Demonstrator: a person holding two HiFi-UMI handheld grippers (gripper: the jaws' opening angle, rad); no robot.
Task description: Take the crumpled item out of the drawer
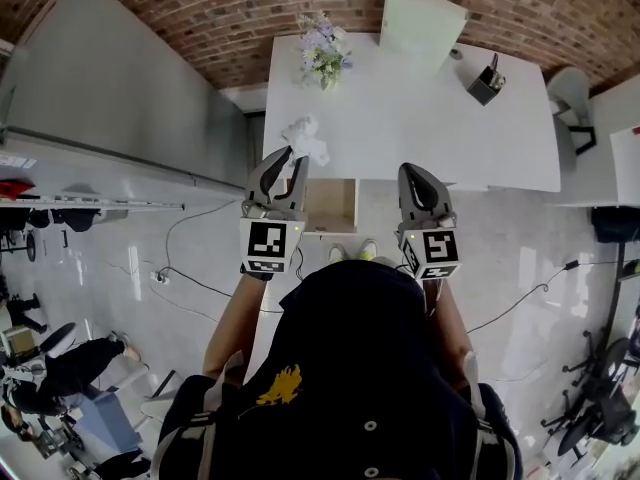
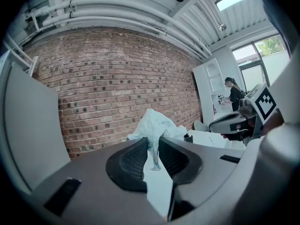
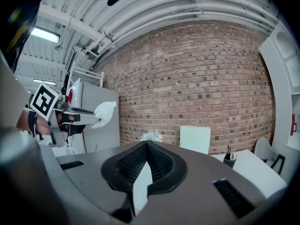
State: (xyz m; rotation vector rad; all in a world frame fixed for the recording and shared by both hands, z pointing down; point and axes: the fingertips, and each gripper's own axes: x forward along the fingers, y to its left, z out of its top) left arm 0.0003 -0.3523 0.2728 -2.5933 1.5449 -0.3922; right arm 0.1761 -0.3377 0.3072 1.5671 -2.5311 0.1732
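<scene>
My L tongs [image 1: 283, 168] pinch the wad [image 1: 305, 138], already clear of the open drawer [image 1: 332, 208]; R tongs [image 1: 417, 178] pressed together, empty. Prob only set-down left.

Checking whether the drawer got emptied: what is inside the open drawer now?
The drawer shows only a bare bottom. The left gripper, shut on the crumpled item, covers its left edge, and any part under the table is hidden.
</scene>
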